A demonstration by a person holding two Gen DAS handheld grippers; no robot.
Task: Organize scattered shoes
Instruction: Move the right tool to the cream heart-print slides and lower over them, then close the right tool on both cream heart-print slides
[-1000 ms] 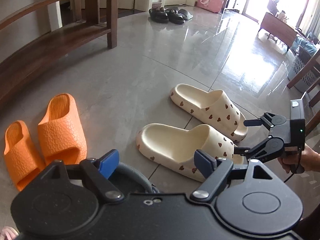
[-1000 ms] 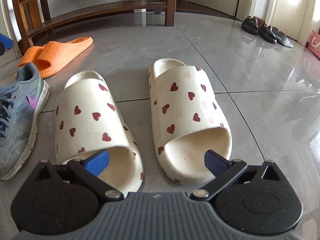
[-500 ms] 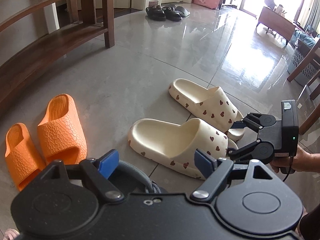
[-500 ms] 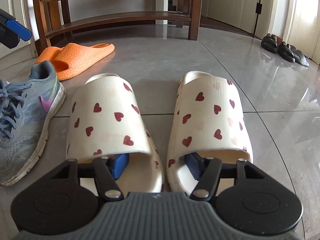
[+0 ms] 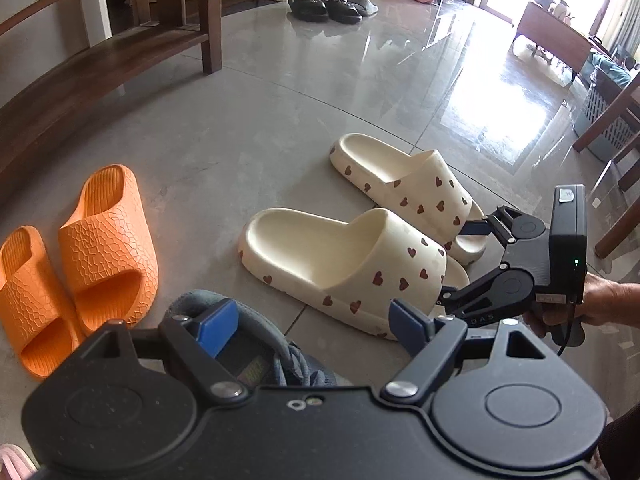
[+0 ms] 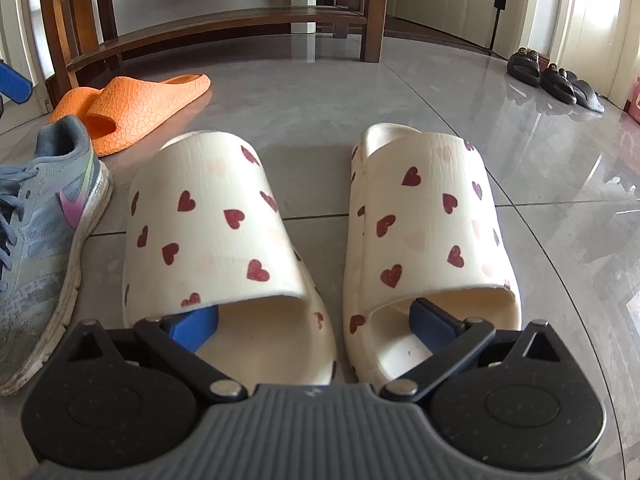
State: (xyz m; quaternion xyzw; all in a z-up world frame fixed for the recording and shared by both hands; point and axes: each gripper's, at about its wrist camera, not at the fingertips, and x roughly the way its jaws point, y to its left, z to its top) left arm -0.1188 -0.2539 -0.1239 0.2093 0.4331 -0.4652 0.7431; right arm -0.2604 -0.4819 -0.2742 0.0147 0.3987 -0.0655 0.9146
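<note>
Shoes counted in the left wrist view: two orange slides (image 5: 76, 256) side by side at lower left, two cream heart-print slides (image 5: 360, 240) parallel at centre, three black sandals (image 5: 332, 6) in a row at top centre, and one grey sneaker (image 5: 256, 348) low in the frame. All lie on the grey tiled floor (image 5: 280, 120). The left gripper (image 5: 308, 322) sits at bottom centre, its fingers spread wide, one blue pad over the sneaker's opening and the other beside the nearer cream slide; nothing is pinched. At right, the right gripper (image 5: 456, 260) reaches into the toe ends of the cream pair, held by a hand (image 5: 576, 304). A wooden shoe rack (image 5: 100, 60) fills the upper left.

From the right wrist view, the two cream slides (image 6: 312, 236) fill the centre, toes toward the camera. The right gripper (image 6: 312, 324) is spread, one finger inside each slide's toe opening, with the slides' inner walls between them. One sneaker (image 6: 44, 232) lies at left; the orange slides (image 6: 132, 104) overlap at upper left, so only one shows clearly; three black sandals (image 6: 552, 78) sit at upper right.
</note>
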